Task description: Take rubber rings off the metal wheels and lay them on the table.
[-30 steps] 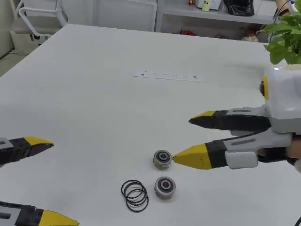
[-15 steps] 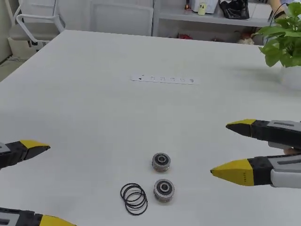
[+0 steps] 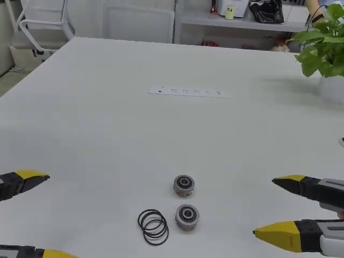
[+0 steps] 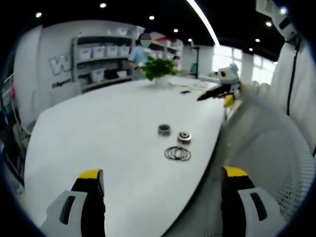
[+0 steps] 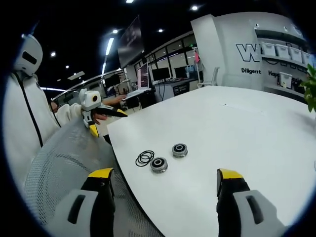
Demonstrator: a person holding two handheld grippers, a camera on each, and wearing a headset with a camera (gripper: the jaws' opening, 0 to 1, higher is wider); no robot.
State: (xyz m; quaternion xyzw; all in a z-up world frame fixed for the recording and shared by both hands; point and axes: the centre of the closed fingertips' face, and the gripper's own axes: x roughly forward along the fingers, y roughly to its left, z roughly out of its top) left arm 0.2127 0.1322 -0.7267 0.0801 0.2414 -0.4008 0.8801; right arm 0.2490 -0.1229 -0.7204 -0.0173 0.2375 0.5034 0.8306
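White table [image 3: 107, 107]. Right gripper [image 3: 263, 207] well right of near wheel [image 3: 187, 215], jaws wide apart, empty. Left gripper [image 3: 54, 215] well left of it, likewise wide, empty. Far wheel [image 3: 184, 184] just behind. Black rings [image 3: 153, 226] heaped just left, flat on table.

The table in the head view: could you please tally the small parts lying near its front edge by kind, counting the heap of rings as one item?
Metal wheels: 2
Heap of black rubber rings: 1 (the rings overlap, so I cannot count them singly)
Total: 3
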